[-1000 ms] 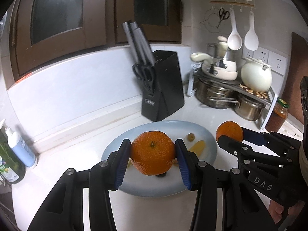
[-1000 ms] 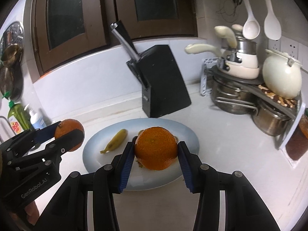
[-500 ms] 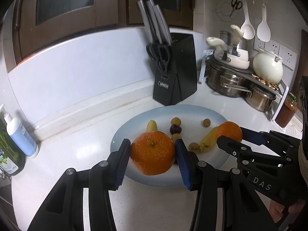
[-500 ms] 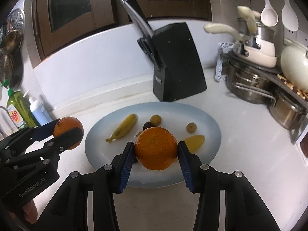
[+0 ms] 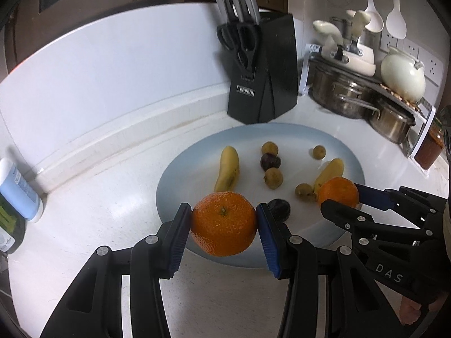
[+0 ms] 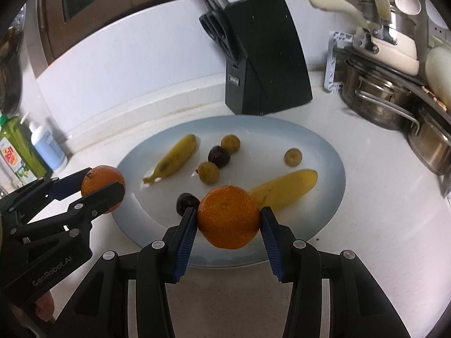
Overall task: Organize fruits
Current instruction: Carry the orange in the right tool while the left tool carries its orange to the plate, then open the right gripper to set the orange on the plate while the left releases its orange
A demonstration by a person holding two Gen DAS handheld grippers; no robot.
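Two oranges in play here, one in each gripper. The left gripper (image 5: 224,224) has its blue-padded fingers (image 5: 179,239) pressed against both sides of an orange (image 5: 223,223), holding it clear above the near edge of the pale blue plate (image 5: 174,183). Over on the other side, the right gripper (image 6: 229,221) is doing the very same: fingers (image 6: 270,238) clamped on a second orange (image 6: 228,217), hanging over the front part of that plate.

From the left camera, the right gripper's orange shows to the right, over the plate's right half; from the right camera, the left one sits at the plate's left rim.

On the plate itself: two bananas, one on the left (image 6: 172,159) and one on the right (image 6: 284,187), lying well apart. Between them, a loose scatter of small fruit, namely green-brown round ones (image 6: 208,172) and two dark plums (image 6: 219,156), one of them just behind the right gripper's left finger.

The plate rests on a white bench (image 6: 366,197). Behind it stands a black knife block (image 6: 270,56), and steel pots (image 6: 375,98) are stacked at the right. Soap bottles (image 6: 45,148) stand far left against the wall.
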